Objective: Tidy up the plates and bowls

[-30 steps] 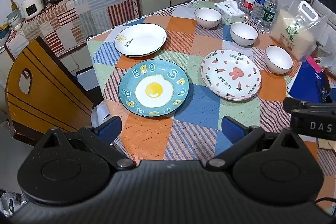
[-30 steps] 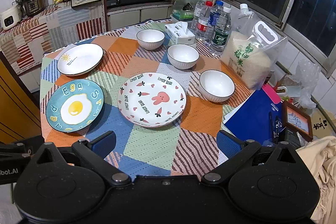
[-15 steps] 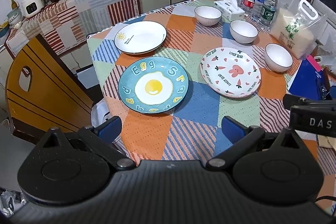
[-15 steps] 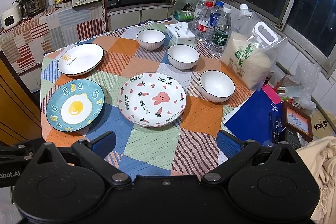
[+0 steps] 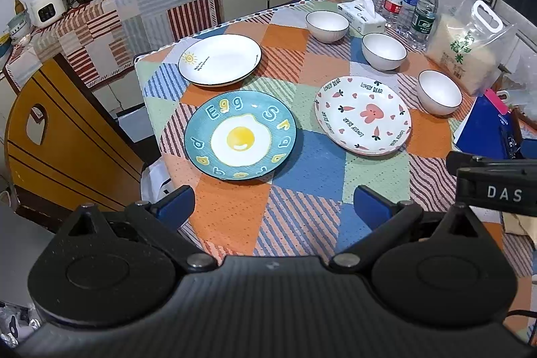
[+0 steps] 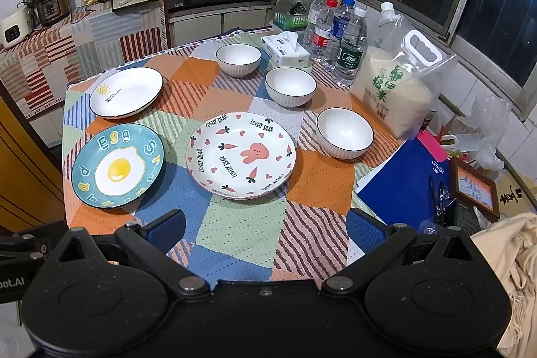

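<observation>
Patchwork tablecloth (image 6: pixel 241 234): three plates (image 6: pixel 241 155) laid flat, three bowls (image 6: pixel 344 132) apart, nothing stacked. Left gripper (image 5: pixel 273 207), right gripper (image 6: pixel 265 228) both spread, empty, hovering near edge. Task unstarted.

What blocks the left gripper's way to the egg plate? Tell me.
Nothing visible. The left gripper is open and empty above the near table edge, and only bare tablecloth lies between its fingers and the egg plate. The bunny plate sits off to the right, apart.
</observation>
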A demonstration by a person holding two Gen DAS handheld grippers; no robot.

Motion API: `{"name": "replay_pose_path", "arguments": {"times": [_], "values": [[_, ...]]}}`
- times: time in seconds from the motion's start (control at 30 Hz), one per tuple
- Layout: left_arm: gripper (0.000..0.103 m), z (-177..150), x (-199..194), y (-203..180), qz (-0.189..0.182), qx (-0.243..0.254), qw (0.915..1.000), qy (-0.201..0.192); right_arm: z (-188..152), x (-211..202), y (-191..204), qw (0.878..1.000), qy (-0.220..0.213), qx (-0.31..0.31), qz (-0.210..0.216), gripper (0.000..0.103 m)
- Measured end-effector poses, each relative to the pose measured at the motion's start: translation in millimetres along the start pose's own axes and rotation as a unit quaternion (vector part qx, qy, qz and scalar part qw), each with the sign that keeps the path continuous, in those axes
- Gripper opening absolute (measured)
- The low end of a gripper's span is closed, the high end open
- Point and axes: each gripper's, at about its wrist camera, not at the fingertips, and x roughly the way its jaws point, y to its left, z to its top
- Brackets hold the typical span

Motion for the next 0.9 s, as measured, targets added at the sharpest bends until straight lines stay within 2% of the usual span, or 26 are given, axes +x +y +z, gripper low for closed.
{"name": "replay_pose_path", "arguments": {"times": [0.43,0.57,0.7,0.8,0.9], "values": [[0.100,1,3,3,-0.006,-0.005,0.9999,0.015,-1,1,2,1.000,0.000,-0.002,0.007,0.103],[0.100,7,11,0,-0.008,-0.006,0.9999,0.006,2,1,0,1.000,-0.017,-0.011,0.020,0.103],[0.100,10,25,-5,-0.017,-0.011,0.9998,-0.006,5,11,-10,0.998,-0.049,-0.013,0.035,0.103],[0.100,12,44,-11,-0.033,-0.016,0.9993,-0.006,6,25,-22,0.995,-0.075,-0.009,0.064,0.103],[0.100,12,69,-18,-0.057,-0.032,0.9978,-0.006,8,47,-36,0.994,-0.074,0.015,0.082,0.103]]}}
